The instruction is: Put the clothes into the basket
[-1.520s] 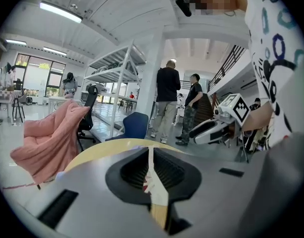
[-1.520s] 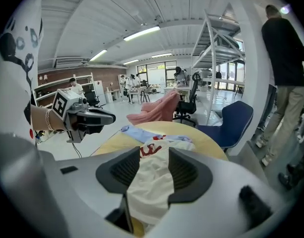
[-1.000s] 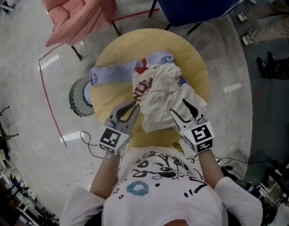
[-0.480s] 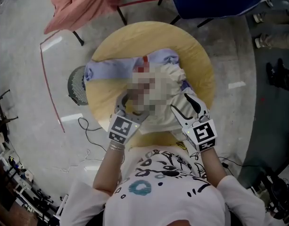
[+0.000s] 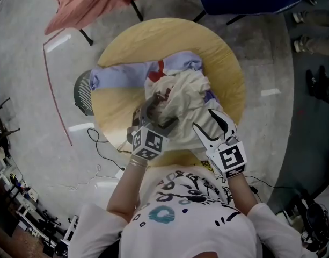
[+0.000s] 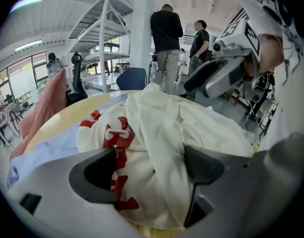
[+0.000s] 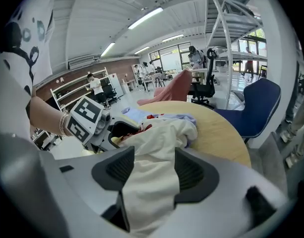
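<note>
the clothes sit in a heap on the round table (image 5: 153,36), none in the basket (image 5: 82,93) (it stands on the floor at the table's left edge, partly tucked under it). the white cloth (image 5: 188,95) with red print lies bunched on top of a blue cloth (image 5: 121,77). the left gripper (image 5: 160,112) is down in the heap; its jaws have just been opening and stand wide apart, a fold of the white cloth between them, not pinched. the right gripper (image 5: 206,123) is at the near edge of the heap, its jaws clamped on the white cloth, which fills the gap between the pads. a pink cloth (image 5: 83,1) is draped on a chair beyond.
</note>
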The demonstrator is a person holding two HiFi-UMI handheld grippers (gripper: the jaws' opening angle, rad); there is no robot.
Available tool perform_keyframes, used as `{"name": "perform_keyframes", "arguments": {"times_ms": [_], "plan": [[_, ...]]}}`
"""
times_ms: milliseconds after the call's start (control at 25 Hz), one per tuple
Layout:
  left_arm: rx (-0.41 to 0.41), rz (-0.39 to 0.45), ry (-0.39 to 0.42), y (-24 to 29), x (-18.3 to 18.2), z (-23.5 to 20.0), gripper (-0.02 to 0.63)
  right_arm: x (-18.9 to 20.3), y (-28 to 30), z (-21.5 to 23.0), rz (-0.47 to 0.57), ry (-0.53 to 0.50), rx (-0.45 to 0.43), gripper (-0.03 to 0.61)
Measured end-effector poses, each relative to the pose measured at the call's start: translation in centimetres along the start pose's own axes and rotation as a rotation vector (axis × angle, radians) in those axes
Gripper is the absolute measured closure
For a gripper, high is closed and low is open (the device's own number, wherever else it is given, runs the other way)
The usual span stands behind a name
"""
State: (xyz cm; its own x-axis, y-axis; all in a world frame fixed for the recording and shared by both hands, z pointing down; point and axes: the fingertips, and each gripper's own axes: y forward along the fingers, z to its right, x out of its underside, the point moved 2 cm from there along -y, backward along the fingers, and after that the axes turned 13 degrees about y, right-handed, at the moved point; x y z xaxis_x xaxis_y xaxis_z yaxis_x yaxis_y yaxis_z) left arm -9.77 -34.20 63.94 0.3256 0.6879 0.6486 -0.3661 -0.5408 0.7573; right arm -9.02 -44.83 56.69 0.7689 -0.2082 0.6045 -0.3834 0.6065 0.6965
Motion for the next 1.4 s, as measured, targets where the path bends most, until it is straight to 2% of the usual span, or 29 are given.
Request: {"name": "perform_keyframes", "arguments": {"times_ms": [240, 320, 360, 400, 440, 480, 600, 800, 960, 1040, 1200, 1240, 1400], "plan": [[-0.017, -0.017, 0.009, 0.1, -0.5, -0.3, 0.201, 0.4, -0.1, 0.3, -0.028, -0.009, -0.044, 0.341], [-0.005, -0.017, -0.001, 0.0, -0.6, -0.2, 0.221, 0.5, -0.1, 0.2, -0.025, -0.009, -0.049, 0.341], [0.003, -0.010, -0.024, -0.1, -0.7, -0.2, 0.307, 0.5, -0.1, 0.1, -0.025, -0.009, -0.051, 0.341], [0.011, -0.001, -0.057, -0.1, -0.8, -0.2, 0.426, 0.6, 0.0, 0.0, -0.027, -0.010, -0.055, 0.341], [0.016, 0.006, -0.089, -0.1, -1.0, -0.3, 0.468, 0.6, 0.0, -0.1, -0.031, -0.010, -0.059, 0.341], [0.017, 0.008, -0.109, -0.1, -1.0, -0.4, 0.482, 0.6, 0.1, -0.2, -0.035, -0.011, -0.064, 0.341], [0.027, 0.001, -0.132, 0.1, -1.1, -0.4, 0.506, 0.7, 0.1, -0.3, -0.045, -0.018, -0.075, 0.341], [0.115, 0.068, -0.271, -1.1, -1.8, -0.4, 0.520, 0.3, -0.3, -0.9, -0.043, -0.032, -0.084, 0.341], [0.138, 0.135, -0.250, -2.6, -3.2, -0.2, 0.523, -0.2, -0.5, -1.3, -0.024, -0.048, -0.085, 0.341], [0.151, 0.178, -0.273, -3.5, -4.2, 0.0, 0.523, -0.6, -0.9, -1.6, -0.011, -0.060, -0.085, 0.341], [0.208, 0.326, -0.448, -5.3, -6.1, 0.4, 0.524, -1.2, -1.4, -2.5, 0.002, -0.088, -0.095, 0.341], [0.217, 0.352, -0.469, -5.8, -6.4, 0.5, 0.523, -1.4, -1.5, -2.6, 0.008, -0.095, -0.095, 0.341], [0.219, 0.416, -0.468, -8.1, -7.3, 0.9, 0.525, -1.9, -2.5, -3.9, 0.040, -0.118, -0.090, 0.342]]}}
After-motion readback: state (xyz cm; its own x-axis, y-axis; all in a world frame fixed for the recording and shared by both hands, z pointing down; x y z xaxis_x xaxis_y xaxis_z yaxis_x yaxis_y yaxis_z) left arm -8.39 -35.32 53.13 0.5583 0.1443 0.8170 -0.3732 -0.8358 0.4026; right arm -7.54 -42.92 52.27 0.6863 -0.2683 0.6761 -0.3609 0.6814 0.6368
